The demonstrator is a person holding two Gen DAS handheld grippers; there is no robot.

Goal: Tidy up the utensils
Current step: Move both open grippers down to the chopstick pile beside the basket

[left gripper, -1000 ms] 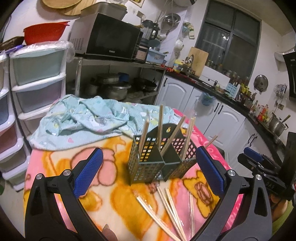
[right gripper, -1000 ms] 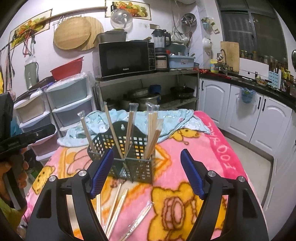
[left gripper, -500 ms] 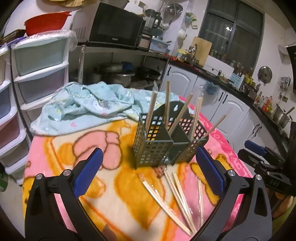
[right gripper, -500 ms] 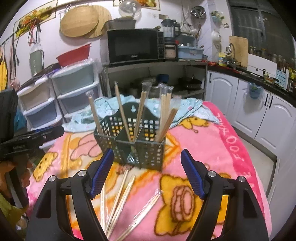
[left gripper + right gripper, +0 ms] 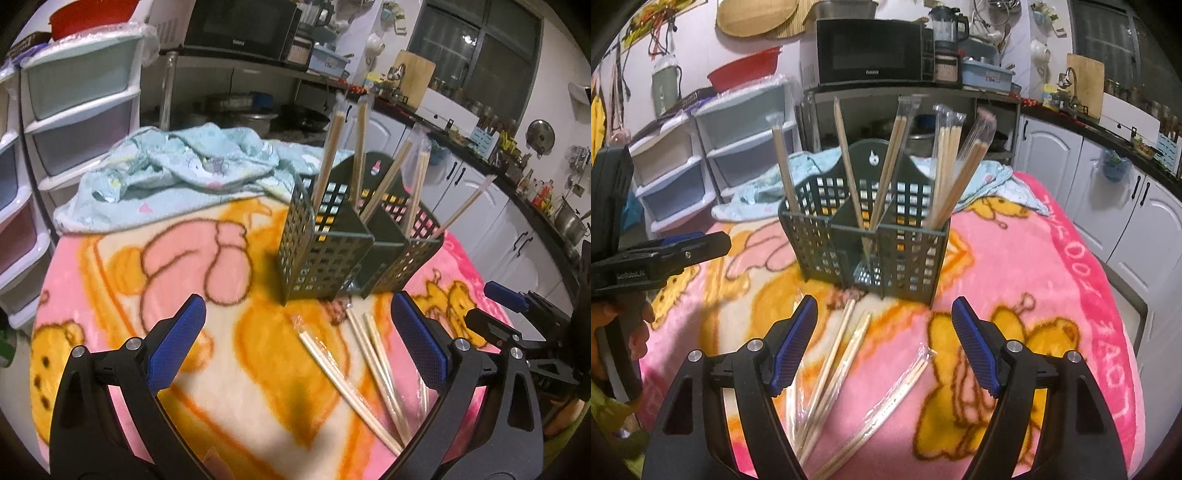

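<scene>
A dark green mesh utensil holder (image 5: 328, 251) (image 5: 864, 240) stands on the pink and yellow blanket (image 5: 184, 258) and holds several wrapped chopstick pairs upright. More wrapped chopsticks (image 5: 369, 365) (image 5: 831, 369) lie loose on the blanket in front of it. My left gripper (image 5: 299, 339) is open and empty, above the loose chopsticks. My right gripper (image 5: 884, 343) is open and empty, also above the loose chopsticks, and it shows at the right edge of the left wrist view (image 5: 517, 317). The left gripper shows at the left of the right wrist view (image 5: 665, 254).
A crumpled light blue cloth (image 5: 177, 173) lies behind the holder. Plastic drawer units (image 5: 74, 103) stand left of the table. A shelf with a microwave (image 5: 868, 51) is behind. White kitchen cabinets (image 5: 1108, 192) run along the right.
Both grippers have tilted down and moved closer to the loose chopsticks in front of the holder. Both stay open and empty.
</scene>
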